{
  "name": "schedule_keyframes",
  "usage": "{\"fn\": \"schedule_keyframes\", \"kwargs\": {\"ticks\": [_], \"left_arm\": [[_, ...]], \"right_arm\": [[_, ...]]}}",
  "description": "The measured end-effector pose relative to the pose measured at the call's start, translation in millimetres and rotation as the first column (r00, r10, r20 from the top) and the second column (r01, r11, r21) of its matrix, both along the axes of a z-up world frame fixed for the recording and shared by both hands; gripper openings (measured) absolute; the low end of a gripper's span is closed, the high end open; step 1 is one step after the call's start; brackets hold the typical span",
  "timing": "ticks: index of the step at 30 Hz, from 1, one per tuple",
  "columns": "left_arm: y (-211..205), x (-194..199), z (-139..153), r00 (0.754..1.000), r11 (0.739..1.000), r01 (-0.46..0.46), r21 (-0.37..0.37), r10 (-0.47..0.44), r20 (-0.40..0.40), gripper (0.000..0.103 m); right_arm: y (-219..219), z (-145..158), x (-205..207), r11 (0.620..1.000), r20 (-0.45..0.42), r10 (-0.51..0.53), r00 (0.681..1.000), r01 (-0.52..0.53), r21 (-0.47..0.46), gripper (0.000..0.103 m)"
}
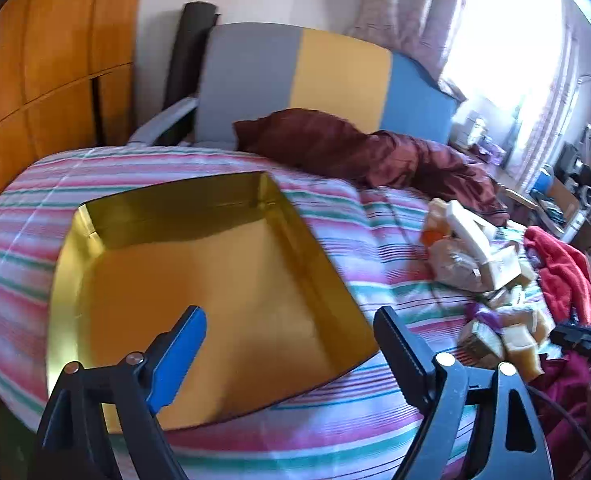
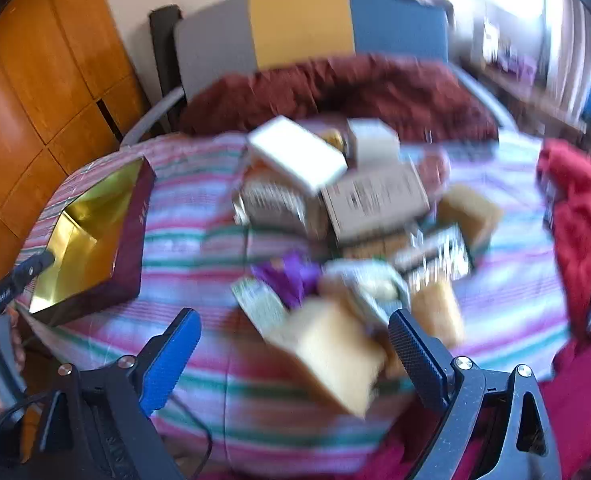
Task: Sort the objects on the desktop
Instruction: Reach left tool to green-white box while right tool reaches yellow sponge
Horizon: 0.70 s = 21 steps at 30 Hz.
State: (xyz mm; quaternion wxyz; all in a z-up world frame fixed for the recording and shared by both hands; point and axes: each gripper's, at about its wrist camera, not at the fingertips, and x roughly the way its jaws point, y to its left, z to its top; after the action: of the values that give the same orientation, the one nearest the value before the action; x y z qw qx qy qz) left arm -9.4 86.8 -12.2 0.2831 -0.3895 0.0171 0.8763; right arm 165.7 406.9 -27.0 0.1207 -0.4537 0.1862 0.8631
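An empty gold-lined box [image 1: 199, 292] lies on the striped bedspread; it also shows at the left in the right wrist view [image 2: 91, 236], with dark red outer walls. My left gripper [image 1: 291, 328] is open and empty above the box's near right corner. A pile of small boxes and packets [image 1: 479, 256] lies to its right. In the blurred right wrist view, my right gripper [image 2: 295, 330] is open over the near edge of that pile [image 2: 359, 216], with a tan box [image 2: 331, 356] between its fingers, not gripped. The left gripper's tip [image 2: 27, 270] shows at far left.
A dark red pillow [image 1: 359, 148] lies behind the pile, before a grey, yellow and blue headboard [image 1: 335, 76]. Red cloth [image 1: 563, 276] lies at the right. A wooden wardrobe [image 1: 47, 48] stands at the left. A cluttered desk [image 1: 567, 196] sits under the window.
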Motion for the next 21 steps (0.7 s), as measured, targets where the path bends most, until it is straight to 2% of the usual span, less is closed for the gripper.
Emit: {"fn": "schedule_keyframes", "kwargs": {"ticks": [3, 6, 10, 12, 16, 21], "left_arm": [[21.1, 3.4, 3.1, 0.996, 0.996, 0.089, 0.021, -0.089, 0.001, 0.085], [49.2, 8.0, 2.7, 0.985, 0.985, 0.174, 0.005, -0.174, -0.004, 0.084], [88.4, 16.7, -1.9, 0.955, 0.954, 0.297, -0.027, -0.297, 0.011, 0.080], [105.5, 23.9, -5.0, 0.928, 0.928, 0.371, -0.027, -0.371, 0.016, 0.080], [141.5, 48.2, -19.0, 0.843, 0.841, 0.537, -0.065, -0.537, 0.019, 0.081], [166.7, 68.5, -34.9, 0.767, 0.761, 0.641, -0.104, -0.641, 0.032, 0.082]], "right_arm": [[-0.5, -9.1, 8.2, 0.998, 0.035, -0.055, 0.998, 0.056, -0.009, 0.093], [0.6, -16.5, 4.9, 0.996, 0.074, -0.087, 0.993, 0.088, -0.004, 0.089], [5.2, -30.3, -1.3, 0.991, 0.114, -0.127, 0.985, 0.132, -0.034, 0.086], [8.5, -38.6, -3.0, 0.986, 0.119, -0.152, 0.981, 0.159, -0.058, 0.086], [21.2, -50.7, -0.4, 0.960, 0.113, -0.202, 0.973, 0.220, -0.175, 0.090], [28.9, -53.4, 2.5, 0.937, 0.089, -0.244, 0.966, 0.258, -0.235, 0.096]]}}
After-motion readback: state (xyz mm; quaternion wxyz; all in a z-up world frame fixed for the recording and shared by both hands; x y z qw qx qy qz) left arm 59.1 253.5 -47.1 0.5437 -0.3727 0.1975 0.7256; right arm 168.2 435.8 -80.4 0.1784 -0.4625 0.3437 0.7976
